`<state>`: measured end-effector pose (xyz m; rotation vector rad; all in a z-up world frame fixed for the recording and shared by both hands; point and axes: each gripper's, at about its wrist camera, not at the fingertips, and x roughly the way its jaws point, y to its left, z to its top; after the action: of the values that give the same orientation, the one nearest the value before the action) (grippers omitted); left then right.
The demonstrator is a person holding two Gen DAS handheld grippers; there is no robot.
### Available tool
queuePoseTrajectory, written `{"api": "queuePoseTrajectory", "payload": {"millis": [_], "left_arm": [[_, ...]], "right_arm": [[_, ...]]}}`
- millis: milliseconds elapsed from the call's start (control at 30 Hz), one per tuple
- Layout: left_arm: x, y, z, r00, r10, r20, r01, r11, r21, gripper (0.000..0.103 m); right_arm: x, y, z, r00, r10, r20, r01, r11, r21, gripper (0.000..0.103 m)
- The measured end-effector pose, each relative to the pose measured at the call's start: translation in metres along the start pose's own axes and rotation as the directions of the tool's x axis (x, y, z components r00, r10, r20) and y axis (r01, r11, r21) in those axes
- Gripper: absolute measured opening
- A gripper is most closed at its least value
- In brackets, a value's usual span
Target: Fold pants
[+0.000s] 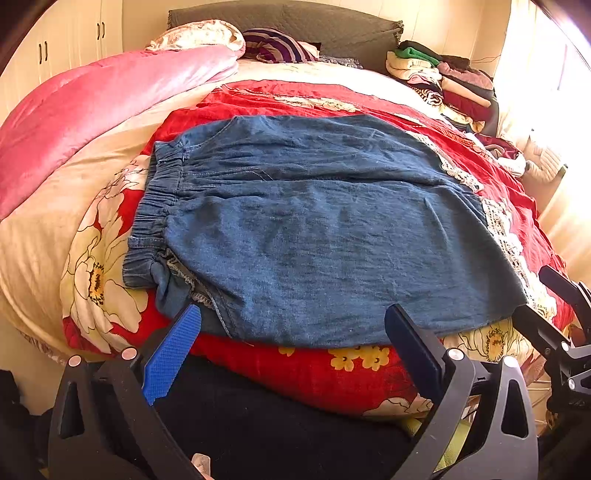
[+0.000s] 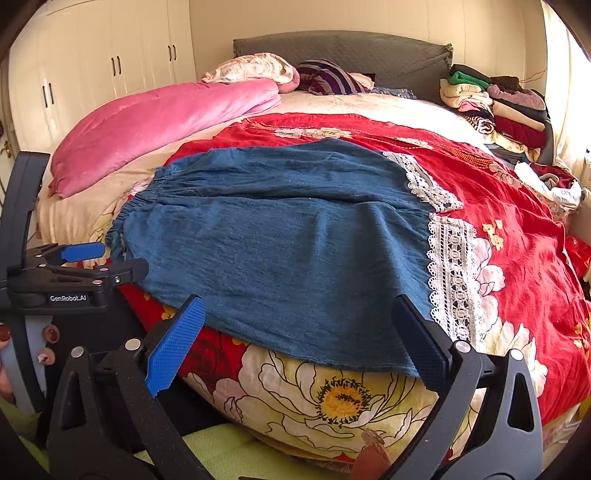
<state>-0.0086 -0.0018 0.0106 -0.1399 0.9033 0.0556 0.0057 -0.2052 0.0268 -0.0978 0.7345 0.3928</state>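
Note:
Blue denim pants [image 1: 314, 229] lie flat on the red floral bedspread [image 1: 295, 369], elastic waistband [image 1: 155, 214] at the left, white lace leg hems [image 1: 502, 229] at the right. They also show in the right wrist view [image 2: 288, 243], with the lace hems [image 2: 454, 273] at the right. My left gripper [image 1: 295, 321] is open and empty, its fingertips at the pants' near edge. My right gripper [image 2: 299, 314] is open and empty, at the near edge closer to the hems. The left gripper also shows in the right wrist view [image 2: 107, 262] at the left.
A pink quilt [image 1: 92, 107] lies along the bed's left side. A stack of folded clothes [image 1: 443, 77] sits at the back right by the grey headboard [image 1: 295, 22]. A striped pillow [image 1: 277, 46] lies at the head. White wardrobes [image 2: 92, 74] stand at the left.

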Motion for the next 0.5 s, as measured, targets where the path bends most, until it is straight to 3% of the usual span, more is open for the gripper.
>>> {"api": "queuePoseTrajectory", "payload": {"millis": [500], "left_arm": [[-0.0015, 0.0018, 0.0021, 1.0, 0.001, 0.004, -0.001, 1.0, 0.001, 0.099]], "right_arm": [[0.0012, -0.0021, 0.0001, 1.0, 0.001, -0.004, -0.001, 1.0, 0.01, 0.095]]}}
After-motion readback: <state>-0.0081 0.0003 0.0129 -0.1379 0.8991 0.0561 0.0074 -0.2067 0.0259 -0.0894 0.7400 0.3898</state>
